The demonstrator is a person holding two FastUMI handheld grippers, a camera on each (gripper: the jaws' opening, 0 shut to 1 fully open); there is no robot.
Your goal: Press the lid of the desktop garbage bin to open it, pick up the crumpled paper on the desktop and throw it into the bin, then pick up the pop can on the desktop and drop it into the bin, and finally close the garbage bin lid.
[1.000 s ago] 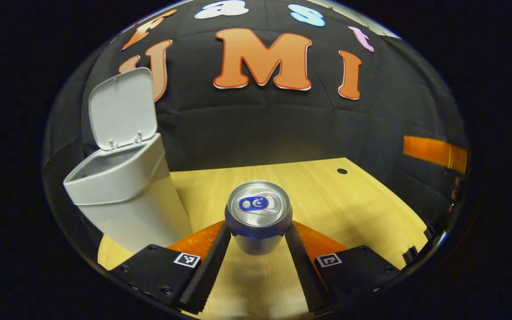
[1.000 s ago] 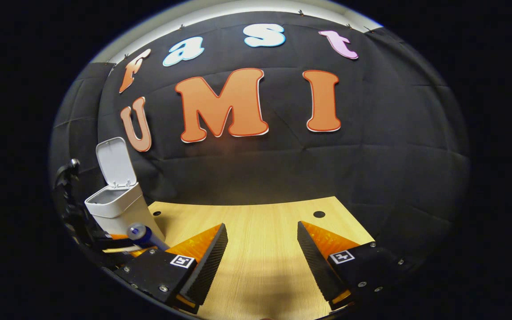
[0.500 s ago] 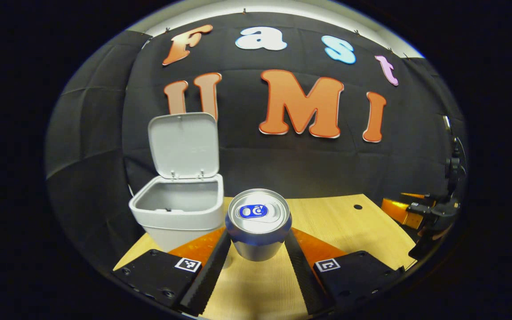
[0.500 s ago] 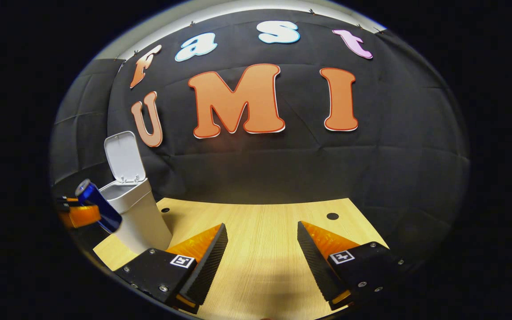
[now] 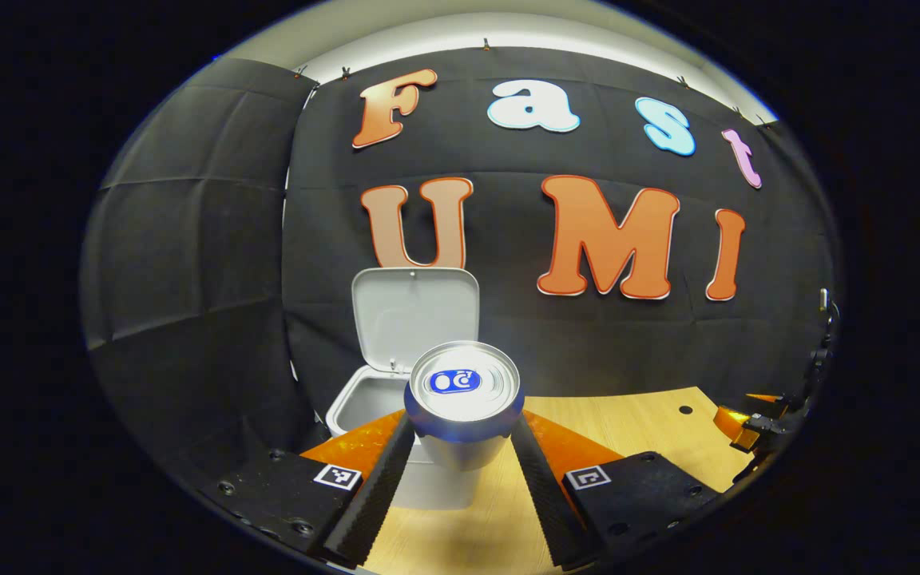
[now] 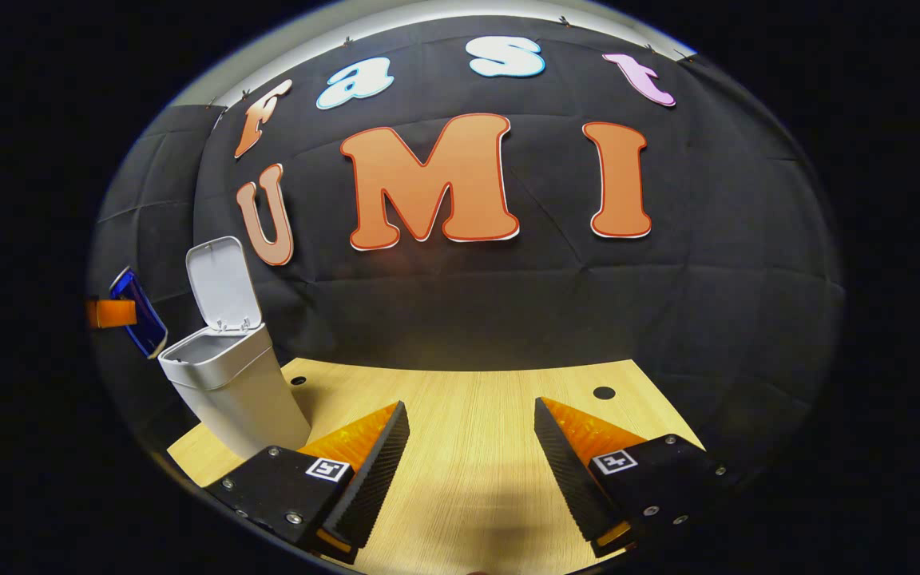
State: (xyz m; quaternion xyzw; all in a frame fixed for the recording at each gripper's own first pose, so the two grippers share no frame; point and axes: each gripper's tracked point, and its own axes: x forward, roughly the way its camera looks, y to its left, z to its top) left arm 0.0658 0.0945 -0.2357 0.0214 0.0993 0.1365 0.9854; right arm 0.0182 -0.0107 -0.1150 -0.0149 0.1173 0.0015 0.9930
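My left gripper (image 5: 464, 435) is shut on the pop can (image 5: 464, 399), a silver can with a blue tab, held upright in the air. Straight behind the can stands the white garbage bin (image 5: 364, 407) with its lid (image 5: 414, 315) raised. In the right gripper view the same bin (image 6: 224, 383) stands at the left of the desk, lid (image 6: 223, 283) up, and the blue can (image 6: 137, 311) hangs tilted in the air just left of its rim. My right gripper (image 6: 472, 447) is open over the wooden desk (image 6: 468, 415), nothing between its fingers.
The wooden desk (image 5: 636, 419) runs to the right of the bin, with a small round hole (image 5: 685, 410) near its back edge. The other gripper (image 5: 763, 419) shows at the far right of the left gripper view. Black cloth walls close the booth behind and left.
My left gripper has lifted the can higher and swung toward the bin, which now sits centred behind the can. The right gripper has barely moved.
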